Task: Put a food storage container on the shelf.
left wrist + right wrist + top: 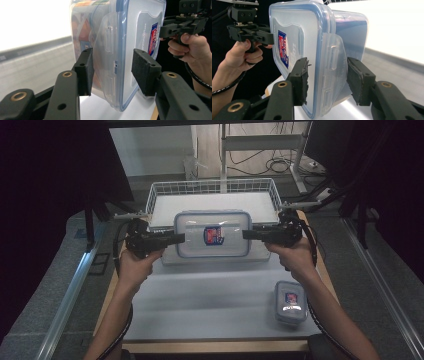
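You hold the box (212, 234) between both grippers, left gripper (178, 238) and right gripper (248, 234) each open around an end latch.

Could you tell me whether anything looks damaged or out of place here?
Mostly tidy. One oddity: the foam pad on one jaw of the right gripper looks frayed and torn along its edge. The large lidded container sits level between both grippers, undamaged.

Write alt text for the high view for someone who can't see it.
A person holds a large clear lidded container between the left hand-held gripper and right hand-held gripper, one at each end. A white wire basket stands just behind it, and a small lidded container sits on the table near the right forearm.
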`<state>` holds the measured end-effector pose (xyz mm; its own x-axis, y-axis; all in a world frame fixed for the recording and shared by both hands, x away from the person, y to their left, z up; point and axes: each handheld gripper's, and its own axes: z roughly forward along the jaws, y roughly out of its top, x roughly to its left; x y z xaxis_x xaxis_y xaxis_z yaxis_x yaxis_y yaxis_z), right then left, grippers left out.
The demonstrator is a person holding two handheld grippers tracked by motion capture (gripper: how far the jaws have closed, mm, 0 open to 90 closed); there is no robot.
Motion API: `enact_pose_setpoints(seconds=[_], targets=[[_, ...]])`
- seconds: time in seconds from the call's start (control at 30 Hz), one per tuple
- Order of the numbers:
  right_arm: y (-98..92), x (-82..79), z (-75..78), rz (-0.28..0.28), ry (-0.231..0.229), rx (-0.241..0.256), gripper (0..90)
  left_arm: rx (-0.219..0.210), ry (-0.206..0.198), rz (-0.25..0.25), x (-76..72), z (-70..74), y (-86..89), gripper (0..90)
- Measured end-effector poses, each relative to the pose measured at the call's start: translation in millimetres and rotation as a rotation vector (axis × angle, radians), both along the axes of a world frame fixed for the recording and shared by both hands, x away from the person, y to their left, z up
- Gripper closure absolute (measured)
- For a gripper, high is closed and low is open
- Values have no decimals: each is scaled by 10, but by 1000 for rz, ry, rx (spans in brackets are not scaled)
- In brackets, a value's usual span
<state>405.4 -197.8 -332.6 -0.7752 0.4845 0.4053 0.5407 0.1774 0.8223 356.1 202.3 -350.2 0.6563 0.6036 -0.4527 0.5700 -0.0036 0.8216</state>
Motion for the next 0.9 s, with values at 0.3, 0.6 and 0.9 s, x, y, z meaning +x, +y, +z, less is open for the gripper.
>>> enact_pose_setpoints(seconds=[0.3,0.6,0.9], targets=[[30,208,165,-9,4,10,529,-9,-9,18,185,170,14,535],[39,413,281,-37,-3,14,521,-12,6,32,380,244,-16,534],[41,623,297,-62,30,52,525,-38,37,49,582,242,-13,524]])
